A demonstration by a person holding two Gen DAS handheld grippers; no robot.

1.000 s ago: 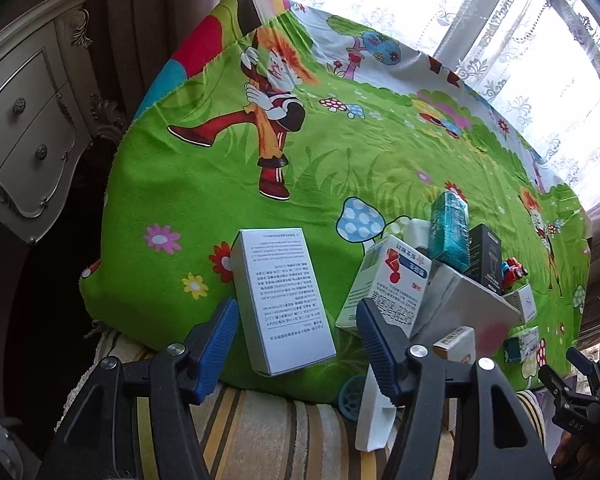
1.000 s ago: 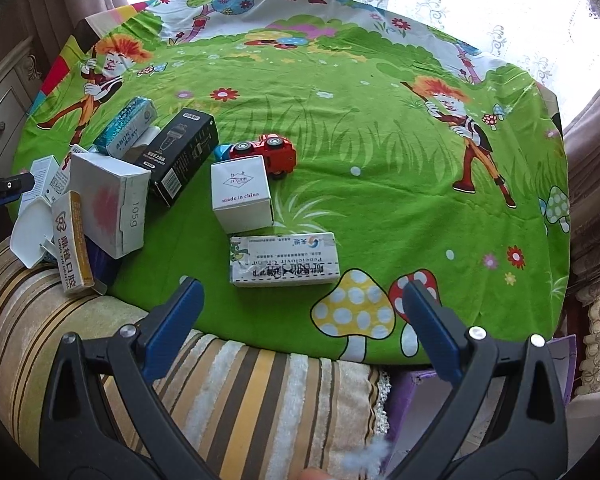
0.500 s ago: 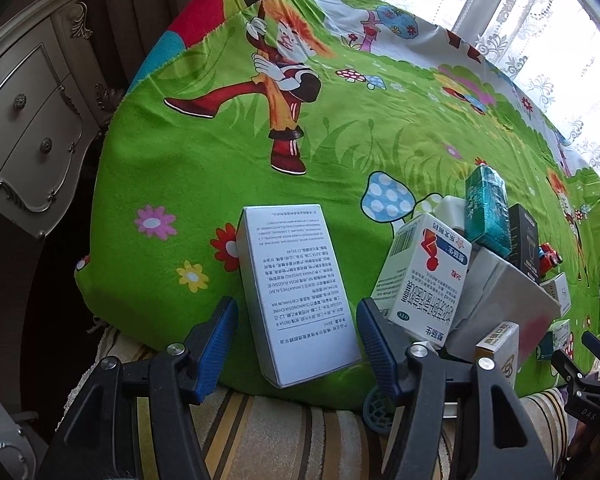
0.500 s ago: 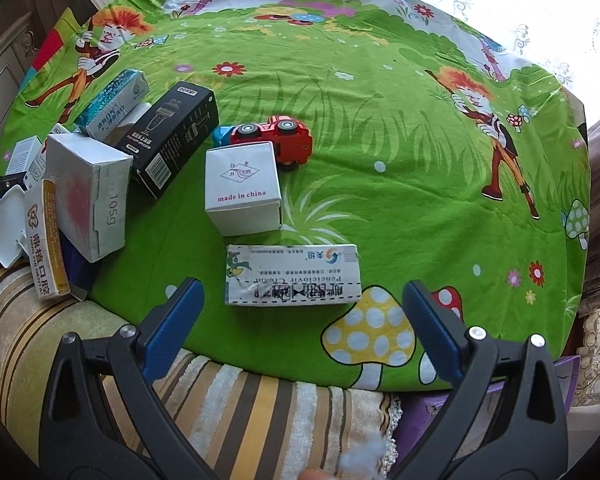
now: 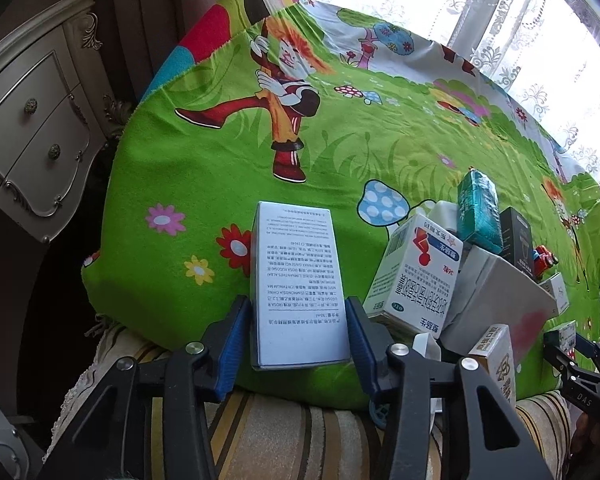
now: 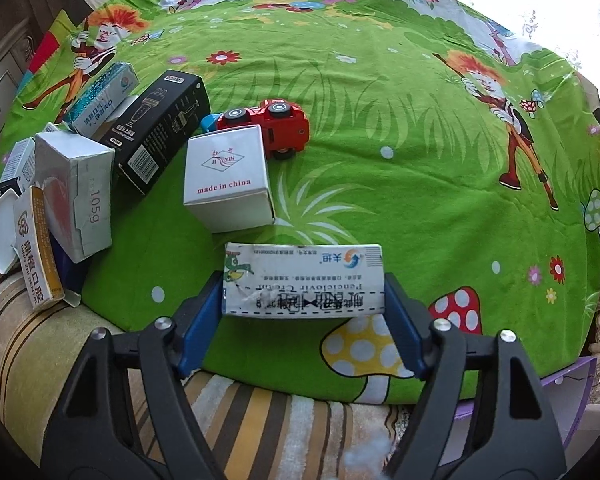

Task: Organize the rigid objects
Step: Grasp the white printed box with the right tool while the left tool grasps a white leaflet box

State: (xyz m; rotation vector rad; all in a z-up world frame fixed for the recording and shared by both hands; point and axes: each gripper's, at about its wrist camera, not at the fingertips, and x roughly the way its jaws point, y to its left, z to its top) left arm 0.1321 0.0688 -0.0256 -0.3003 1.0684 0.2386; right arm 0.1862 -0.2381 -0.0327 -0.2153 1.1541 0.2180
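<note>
My left gripper (image 5: 298,338) has just closed its blue pads on a white text-printed box (image 5: 296,284) at the green cloth's (image 5: 204,168) near edge. My right gripper (image 6: 304,320) has likewise just clamped a cream carton (image 6: 302,280) endwise; a white cube box (image 6: 228,178) sits at eleven o'clock beyond it.
</note>
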